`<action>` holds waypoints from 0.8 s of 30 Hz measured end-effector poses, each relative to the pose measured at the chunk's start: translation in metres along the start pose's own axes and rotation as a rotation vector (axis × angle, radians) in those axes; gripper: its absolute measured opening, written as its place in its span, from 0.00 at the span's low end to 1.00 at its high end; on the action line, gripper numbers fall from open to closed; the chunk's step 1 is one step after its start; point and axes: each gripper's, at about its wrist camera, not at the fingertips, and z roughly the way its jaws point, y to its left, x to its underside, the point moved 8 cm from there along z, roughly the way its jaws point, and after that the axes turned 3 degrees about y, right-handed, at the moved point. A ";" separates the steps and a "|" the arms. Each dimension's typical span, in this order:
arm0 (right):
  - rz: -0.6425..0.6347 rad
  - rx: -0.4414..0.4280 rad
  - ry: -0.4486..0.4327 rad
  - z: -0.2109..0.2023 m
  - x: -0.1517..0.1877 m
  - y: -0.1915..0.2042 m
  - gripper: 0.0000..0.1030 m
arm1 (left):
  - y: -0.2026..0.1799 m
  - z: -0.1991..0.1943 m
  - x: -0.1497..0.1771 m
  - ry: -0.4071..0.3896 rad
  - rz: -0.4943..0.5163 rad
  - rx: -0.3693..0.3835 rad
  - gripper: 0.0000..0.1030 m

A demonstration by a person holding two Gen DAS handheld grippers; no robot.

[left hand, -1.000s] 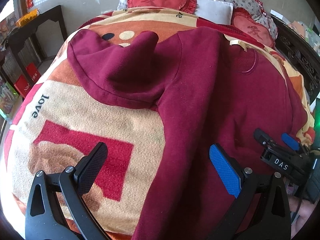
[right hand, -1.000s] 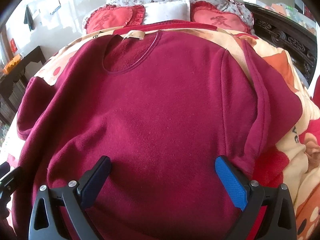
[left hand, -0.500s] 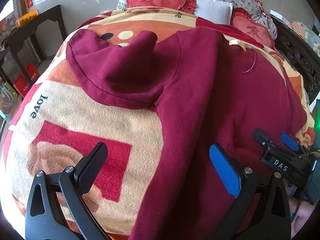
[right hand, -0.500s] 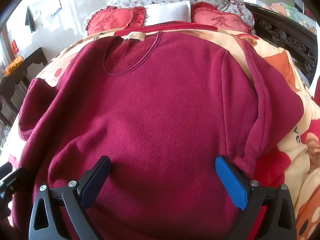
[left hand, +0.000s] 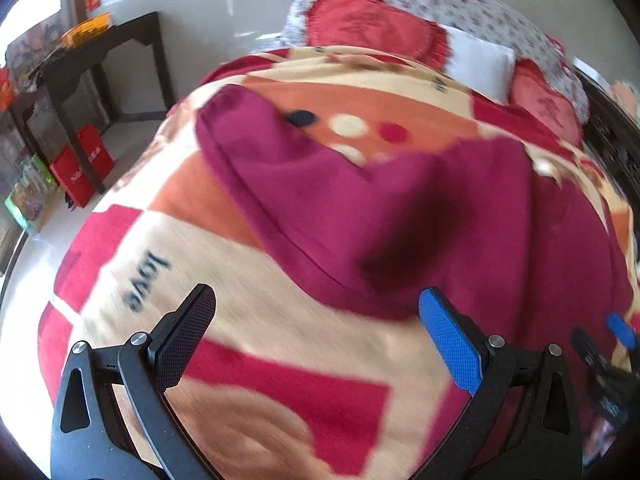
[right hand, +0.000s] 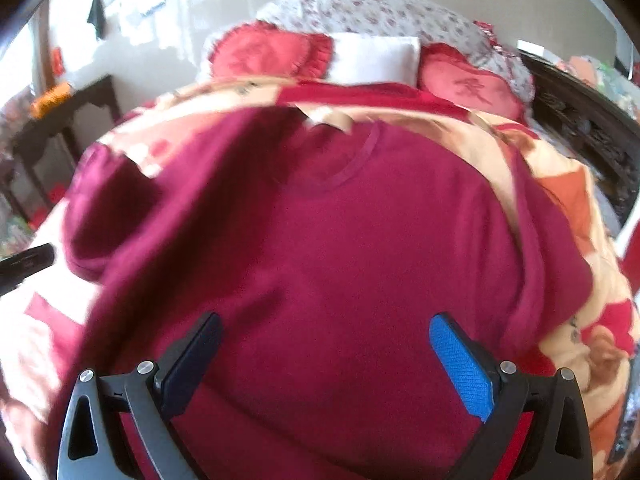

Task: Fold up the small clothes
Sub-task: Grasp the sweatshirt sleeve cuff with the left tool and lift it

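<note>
Left wrist view: the left tool [left hand: 316,336] hangs with its jaws spread wide and nothing between them, over the patterned blanket [left hand: 248,292] on the bed. Compared with half a second ago, the camera has swung toward 9 o'clock: the maroon sweatshirt [left hand: 500,240] that then ran down between the pads now sits from 12 to 3 o'clock, and its left sleeve [left hand: 320,200] lies spread across the blanket at 12 o'clock, cuff end toward 11. Frame is motion-blurred, so the swing is in progress. The blue pad sits just beside the garment's near edge; the black pad is over bare blanket, well apart from the cloth. Reading: this tool is leaving the hem and heading for the sleeve, likely the first fold-in. The right tool [left hand: 616,344] shows at the 4 o'clock edge. Side table [left hand: 92,60] at 10 o'clock, pillows [left hand: 480,64] at 1 o'clock. Right wrist view: the right tool [right hand: 324,356] is likewise spread open and empty, hovering over the lower body of the sweatshirt [right hand: 360,260], which fills the frame centre. The view has turned a little since the earlier frame, with the neckline [right hand: 344,172] and its tag now at 12 o'clock, slightly further off. Both pads are over cloth; contact cannot be told through the blur. The right sleeve [right hand: 556,272] lies along the body at 3 o'clock. No fold made yet; garment lies flat, front up.
</note>
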 end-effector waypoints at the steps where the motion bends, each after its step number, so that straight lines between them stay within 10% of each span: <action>1: 0.006 -0.017 -0.003 -0.001 -0.003 0.002 1.00 | 0.013 0.006 -0.012 -0.002 -0.027 -0.005 0.99; 9: 0.018 -0.090 0.004 -0.002 -0.010 0.017 1.00 | 0.087 0.058 -0.079 0.002 -0.251 0.007 0.99; 20: 0.040 -0.106 0.064 0.015 -0.002 0.013 1.00 | 0.139 0.135 -0.124 0.027 -0.394 -0.033 0.71; 24: 0.023 -0.120 0.081 0.023 0.002 0.021 1.00 | 0.134 0.142 -0.132 0.010 -0.416 0.053 0.26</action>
